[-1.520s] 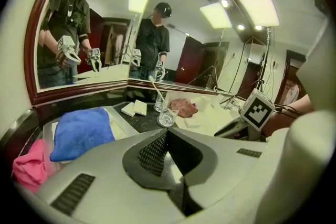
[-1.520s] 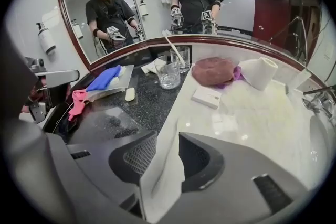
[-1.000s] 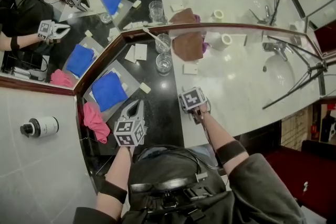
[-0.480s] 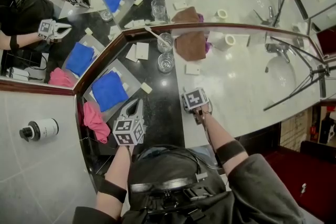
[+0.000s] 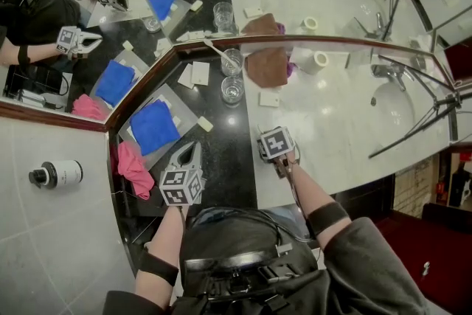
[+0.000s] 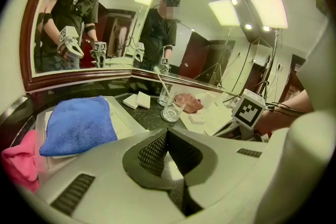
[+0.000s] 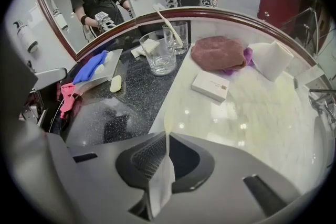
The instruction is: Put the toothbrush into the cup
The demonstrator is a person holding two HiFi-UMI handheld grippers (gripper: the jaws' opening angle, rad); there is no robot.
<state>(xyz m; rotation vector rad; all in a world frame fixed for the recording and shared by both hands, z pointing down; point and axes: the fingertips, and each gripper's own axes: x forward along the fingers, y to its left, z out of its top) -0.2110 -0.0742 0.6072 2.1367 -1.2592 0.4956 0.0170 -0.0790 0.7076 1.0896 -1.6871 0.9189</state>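
- the right gripper (image 7: pixel 167 139) points steeply down over the front of the counter (image 5: pixel 332 122), where the black part meets the white marble part.
- its jaws have just been closing and are now clenched on a thin, pale, flat packet (image 7: pixel 160 181). the packet stands edge-on between the pads and pokes out past the tips. what is inside it cannot be told.
- the left gripper (image 5: pixel 190 151) is clenched with nothing between its jaws. it hangs over the black part of the counter, just beside a grey tray (image 5: pixel 177 108).
- a blue cloth (image 5: pixel 153 127) lies folded on the tray, and a pink cloth (image 5: pixel 134 167) lies bunched at the tray's left side.
- two clear cups stand one behind the other on the black part. the far cup (image 7: pixel 178 36) is right by the mirror frame and the near cup (image 7: pixel 157 52) is just in front of it.
- a white toothbrush (image 7: pixel 170 23) leans in the far cup with its top tilted to the left, well apart from both grippers.
- a pale bar of soap (image 5: pixel 204 125) lies on the black part between the tray and the cups.
- on the white part, a brown cloth (image 7: pixel 218 52) lies just right of the cups. a small white box (image 7: pixel 210 85) sits in front of the cloth and a white roll (image 5: pixel 316 59) sits to its right.
- a sink (image 5: pixel 391 103) with a tap (image 5: pixel 387 66) sits at the far right of the counter.
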